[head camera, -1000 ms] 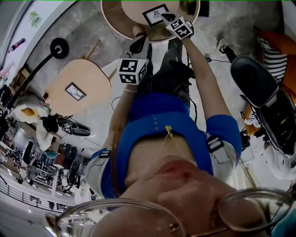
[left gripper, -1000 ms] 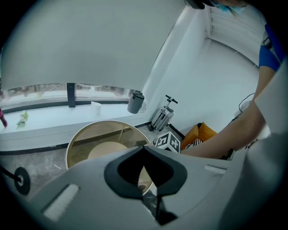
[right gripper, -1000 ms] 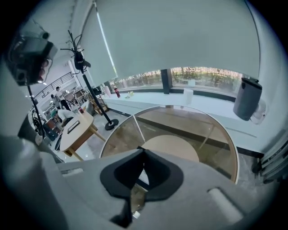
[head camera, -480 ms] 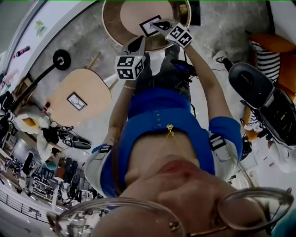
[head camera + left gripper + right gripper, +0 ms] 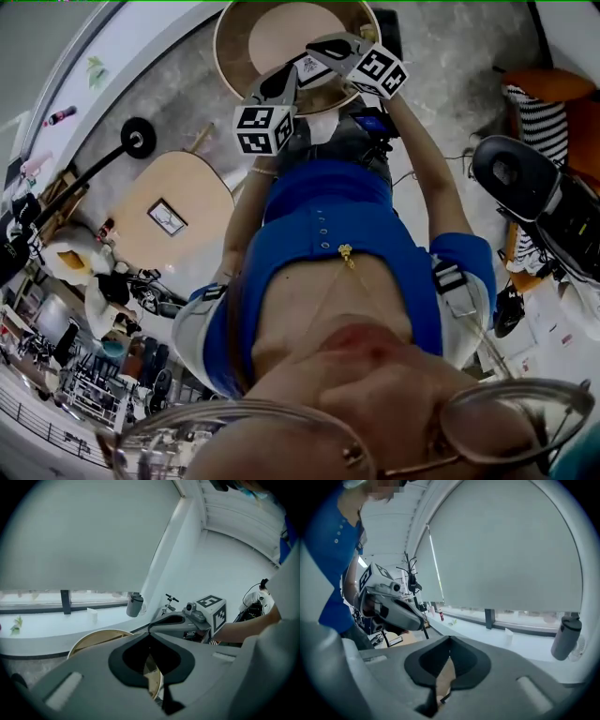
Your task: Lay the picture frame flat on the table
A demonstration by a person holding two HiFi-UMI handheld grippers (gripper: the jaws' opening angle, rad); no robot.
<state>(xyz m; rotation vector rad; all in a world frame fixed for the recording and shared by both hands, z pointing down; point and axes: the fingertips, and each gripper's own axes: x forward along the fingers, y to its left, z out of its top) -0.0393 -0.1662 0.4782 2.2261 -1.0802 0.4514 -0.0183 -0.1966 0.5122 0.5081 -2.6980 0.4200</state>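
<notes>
The small black picture frame (image 5: 309,68) lies on the round wooden table (image 5: 281,28) at the top of the head view, partly covered by the grippers. My left gripper (image 5: 289,73) hovers over its near edge, and its jaws (image 5: 149,633) meet at the tips with nothing between them. My right gripper (image 5: 317,46) hangs above the frame's right side, its jaws (image 5: 450,637) also shut and empty. Each gripper shows in the other's view: the right gripper (image 5: 174,620) and the left gripper (image 5: 393,610). The table top shows through the gaps behind both jaws.
A second oval table (image 5: 141,202) at the left carries another small frame (image 5: 167,217). A black lamp base (image 5: 139,138) stands behind it. An office chair (image 5: 525,178) and a striped cushion (image 5: 539,103) are at the right. A grey bottle (image 5: 134,604) stands on the window sill.
Both grippers have lifted off the table toward the head camera, the right one further. The frame stays on the table and now shows lower in the view, half hidden behind the left gripper.
</notes>
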